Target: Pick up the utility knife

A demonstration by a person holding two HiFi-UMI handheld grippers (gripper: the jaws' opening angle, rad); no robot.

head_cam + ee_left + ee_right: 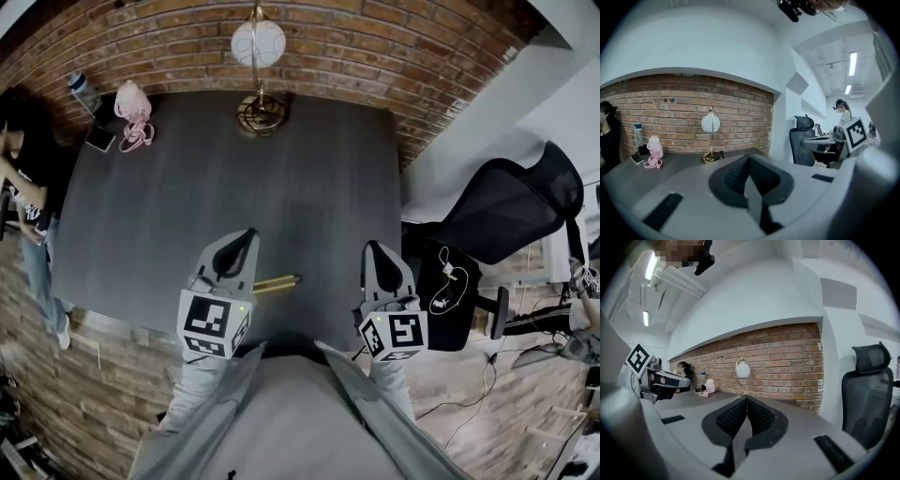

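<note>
Yellow and slim, the utility knife [275, 283] lies flat on a dark grey table [169, 206]. It sits just to the right of the left gripper [244, 236], a little behind its jaw tips, and well to the left of the right gripper [373, 249].

Both pairs of jaws are clenched together with nothing between them.

The knife is probably light, rigid and smooth. It lies low, so the best grip is likely across its narrow body near the middle — whether a blade is out is too small to tell.

Nothing lies between the jaws and the knife. Far ahead of the jaws stand a globe lamp [258, 42], a pink item [133, 111] and a bottle [82, 91]. A person [23, 187] stands off to the left, and an office chair [511, 211] is off to the right.
</note>
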